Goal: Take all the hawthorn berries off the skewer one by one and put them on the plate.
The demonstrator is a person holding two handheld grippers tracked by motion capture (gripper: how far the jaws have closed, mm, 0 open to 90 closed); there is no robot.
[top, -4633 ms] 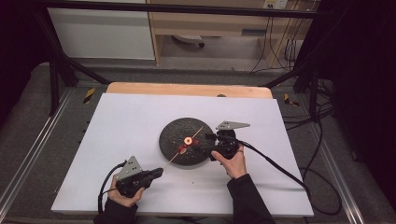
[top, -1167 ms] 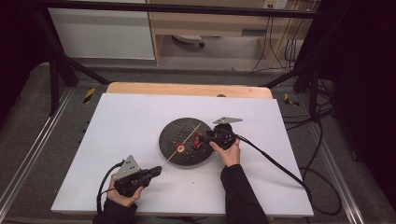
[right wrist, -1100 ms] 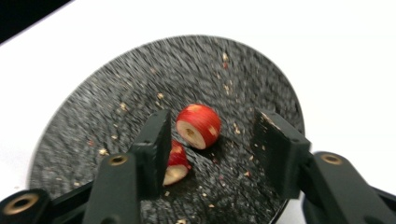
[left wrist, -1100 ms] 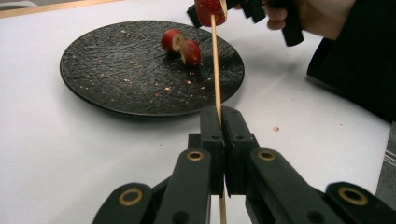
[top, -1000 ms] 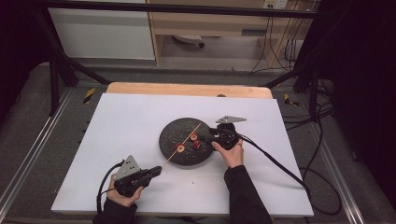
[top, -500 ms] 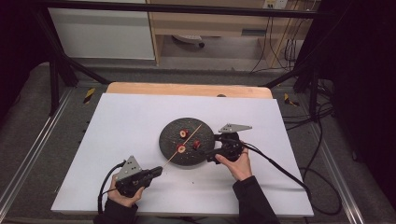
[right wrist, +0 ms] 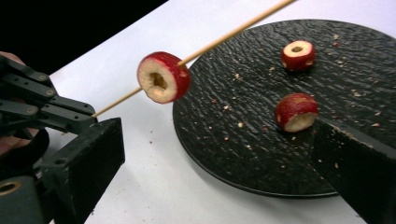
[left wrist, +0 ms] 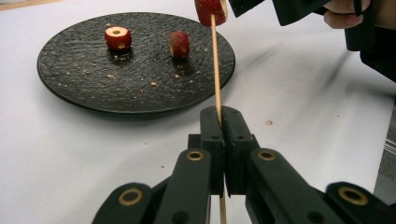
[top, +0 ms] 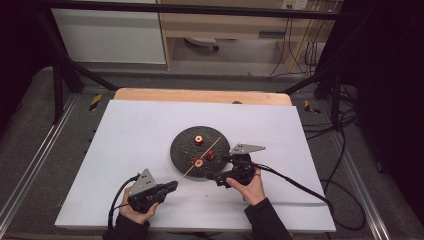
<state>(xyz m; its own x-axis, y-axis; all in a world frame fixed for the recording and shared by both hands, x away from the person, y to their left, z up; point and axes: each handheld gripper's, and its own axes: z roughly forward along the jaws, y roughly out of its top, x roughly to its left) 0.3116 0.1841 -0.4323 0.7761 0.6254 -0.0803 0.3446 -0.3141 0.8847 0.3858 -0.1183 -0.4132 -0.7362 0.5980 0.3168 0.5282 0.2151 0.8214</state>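
My left gripper [top: 172,186] [left wrist: 220,115] is shut on the near end of a thin wooden skewer [top: 207,150] [left wrist: 215,65] [right wrist: 233,32] that slants up over a black plate [top: 187,150] [left wrist: 70,74] [right wrist: 261,154]. A red apple ring [top: 198,162] [left wrist: 211,10] [right wrist: 163,77] is threaded on the skewer. Two more apple pieces [top: 199,139] [left wrist: 117,37] [right wrist: 297,55] lie on the plate. My right gripper [top: 220,168] [right wrist: 217,135] sits at the plate's right edge. Its jaws have just been opening wide, then easing in a little, and nothing is between them.
White paper [top: 140,135] covers the table, with a strip of wooden tabletop [top: 200,96] bare at the far edge. Crumbs are scattered on the plate. Cables [top: 300,177] trail from the right gripper off the right side.
The right gripper has let go of the apple ring, opened wide and drawn back toward the near right. The ring stays on the skewer. The left gripper has kept still.
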